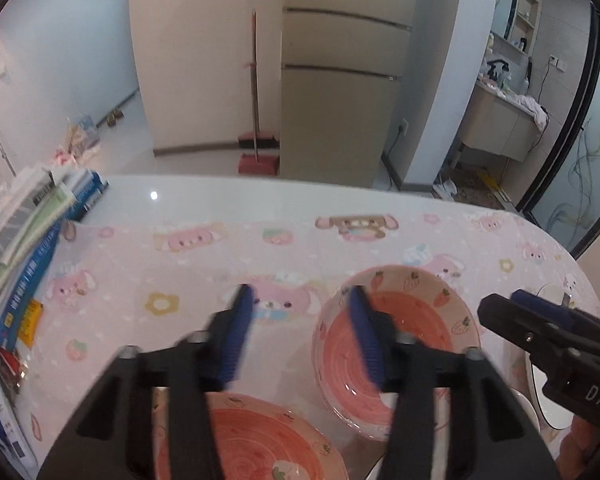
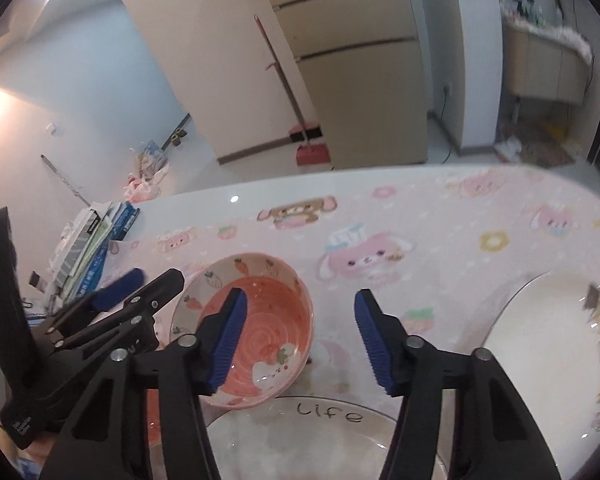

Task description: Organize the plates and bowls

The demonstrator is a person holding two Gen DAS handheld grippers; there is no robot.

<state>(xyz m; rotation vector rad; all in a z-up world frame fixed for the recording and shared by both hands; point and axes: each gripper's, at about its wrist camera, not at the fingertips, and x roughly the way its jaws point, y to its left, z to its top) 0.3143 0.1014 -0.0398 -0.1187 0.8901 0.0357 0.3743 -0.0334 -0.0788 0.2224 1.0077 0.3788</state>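
Observation:
My left gripper (image 1: 300, 292) is open and empty above the table. A pink carrot-pattern bowl (image 1: 404, 344) lies under its right finger, and a second pink bowl (image 1: 256, 440) sits below it at the near edge. My right gripper (image 2: 298, 298) is open and empty; the same carrot bowl (image 2: 256, 320) lies under its left finger. A white plate marked "life" (image 2: 320, 436) lies below it, and a white plate with a patterned rim (image 2: 548, 332) lies at the right. The right gripper shows in the left wrist view (image 1: 516, 300), the left gripper in the right wrist view (image 2: 156, 276).
A pink cartoon tablecloth (image 1: 204, 256) covers the table. A stack of books (image 1: 32, 240) lies at the left edge. A broom and red dustpan (image 1: 256, 160) stand by the fridge (image 1: 340, 92) beyond the table.

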